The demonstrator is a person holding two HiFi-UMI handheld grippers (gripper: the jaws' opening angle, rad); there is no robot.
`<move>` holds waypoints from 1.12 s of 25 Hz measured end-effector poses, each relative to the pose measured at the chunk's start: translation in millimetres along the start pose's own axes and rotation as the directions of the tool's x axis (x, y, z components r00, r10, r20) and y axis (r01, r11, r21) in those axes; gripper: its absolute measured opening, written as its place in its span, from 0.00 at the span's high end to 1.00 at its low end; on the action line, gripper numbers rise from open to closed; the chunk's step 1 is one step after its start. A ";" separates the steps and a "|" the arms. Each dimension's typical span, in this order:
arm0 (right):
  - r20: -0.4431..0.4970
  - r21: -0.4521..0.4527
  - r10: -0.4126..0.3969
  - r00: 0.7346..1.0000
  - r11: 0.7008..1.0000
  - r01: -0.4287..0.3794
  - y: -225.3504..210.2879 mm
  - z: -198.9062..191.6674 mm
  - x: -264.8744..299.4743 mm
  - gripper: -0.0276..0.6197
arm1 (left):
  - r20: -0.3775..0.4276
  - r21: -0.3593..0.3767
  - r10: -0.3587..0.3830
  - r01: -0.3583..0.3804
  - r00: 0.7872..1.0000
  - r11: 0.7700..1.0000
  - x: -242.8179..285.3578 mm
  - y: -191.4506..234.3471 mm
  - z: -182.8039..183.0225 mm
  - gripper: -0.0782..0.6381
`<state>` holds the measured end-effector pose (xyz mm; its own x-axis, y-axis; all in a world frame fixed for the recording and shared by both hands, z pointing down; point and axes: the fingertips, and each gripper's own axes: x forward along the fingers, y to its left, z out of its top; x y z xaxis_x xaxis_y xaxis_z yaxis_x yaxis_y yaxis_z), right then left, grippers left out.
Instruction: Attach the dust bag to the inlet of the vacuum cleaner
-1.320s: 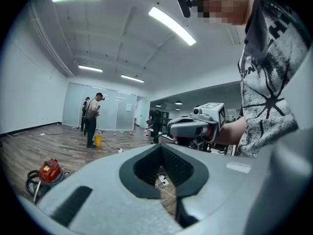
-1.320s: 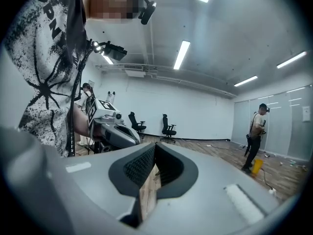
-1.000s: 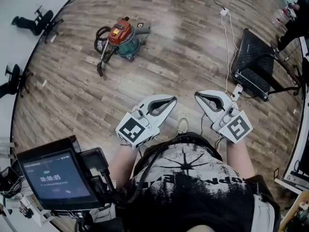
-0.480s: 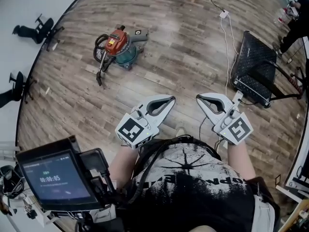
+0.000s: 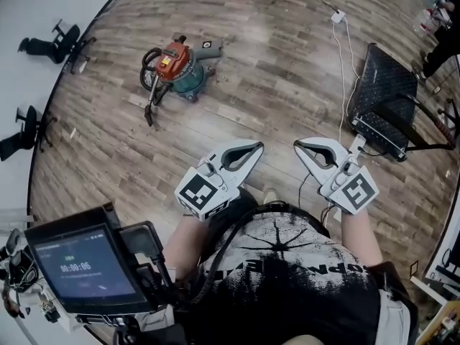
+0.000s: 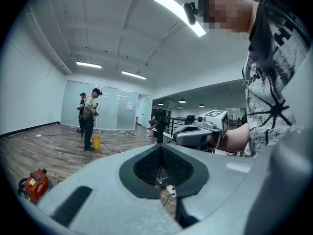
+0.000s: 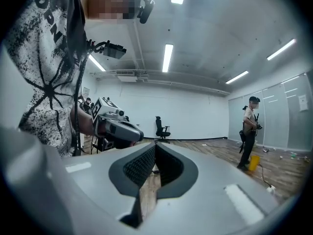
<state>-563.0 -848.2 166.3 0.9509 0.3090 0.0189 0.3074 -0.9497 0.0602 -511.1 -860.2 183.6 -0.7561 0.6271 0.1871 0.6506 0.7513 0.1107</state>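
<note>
The small screen (image 5: 80, 263) clipped at your hip sits to the left of the vacuum cleaner (image 5: 176, 65) and much nearer to you. The vacuum cleaner itself lies on the wooden floor (image 5: 251, 92), well ahead of you, a red and teal body with its black hose (image 5: 149, 67) curled on its left side. A flat grey piece with a dark spot (image 5: 208, 46) lies just beside the vacuum cleaner on its far right. It is too small to tell what it is. Your left tool (image 5: 253, 148) is held to the right of the vacuum cleaner and well short of it, at waist height. Its jaws are pressed together at the tips with nothing between them. Your right tool (image 5: 299, 146) is further right again, level with the left one and near it. Its jaws are likewise pressed together and empty. A white cable (image 5: 339, 56) runs across the floor well to the right of the vacuum cleaner. Beyond it stands a black mesh frame (image 5: 384, 95), the furthest thing from the vacuum cleaner on that side.
</note>
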 end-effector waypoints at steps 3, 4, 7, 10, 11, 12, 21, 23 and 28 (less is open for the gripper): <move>-0.011 0.002 0.004 1.000 1.000 -0.004 -8.0 -4.8 12.3 0.95 | -0.004 -0.023 -0.009 0.009 1.000 1.000 3.1 13.4 -8.0 0.89; -0.015 -0.001 0.007 1.000 1.000 -0.007 -11.2 -6.2 17.5 0.95 | -0.004 -0.031 -0.016 0.015 1.000 0.999 5.1 19.2 -10.8 0.89; -0.030 -0.025 0.008 1.000 1.000 -0.009 -24.3 -10.5 38.2 0.95 | -0.003 -0.041 -0.035 0.034 0.999 0.999 11.3 43.5 -13.8 0.89; -0.041 -0.032 -0.010 0.999 0.999 0.008 -43.0 -11.8 62.2 0.95 | 0.003 -0.031 -0.056 0.056 0.998 0.998 17.5 75.1 -7.0 0.89; -0.044 -0.034 -0.015 0.999 0.999 0.014 -49.9 -11.3 71.1 0.95 | 0.004 -0.026 -0.064 0.064 0.998 0.998 19.5 87.3 -3.9 0.89; -0.044 -0.037 -0.021 0.999 0.999 0.020 -57.4 -9.9 81.1 0.95 | 0.005 -0.020 -0.072 0.072 0.997 0.997 21.4 100.5 0.0 0.89; -0.011 -0.068 -0.108 0.994 0.992 0.107 -127.8 12.9 174.5 0.95 | 0.015 0.027 -0.131 0.131 0.991 0.991 25.5 215.8 32.3 0.89; -0.016 -0.072 -0.111 0.994 0.991 0.110 -135.0 11.8 193.5 0.95 | 0.012 0.024 -0.135 0.134 0.991 0.991 22.8 238.3 30.2 0.89; -0.050 -0.057 -0.104 0.993 0.993 0.101 -145.9 -2.1 229.3 0.95 | 0.032 0.020 -0.133 0.132 0.991 0.991 13.9 275.2 26.9 0.89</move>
<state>-389.8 -638.7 163.9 0.9107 0.4084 0.0626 0.3995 -0.9091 0.1185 -344.5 -639.2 190.4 -0.8377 0.5280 0.1398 0.5433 0.8315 0.1153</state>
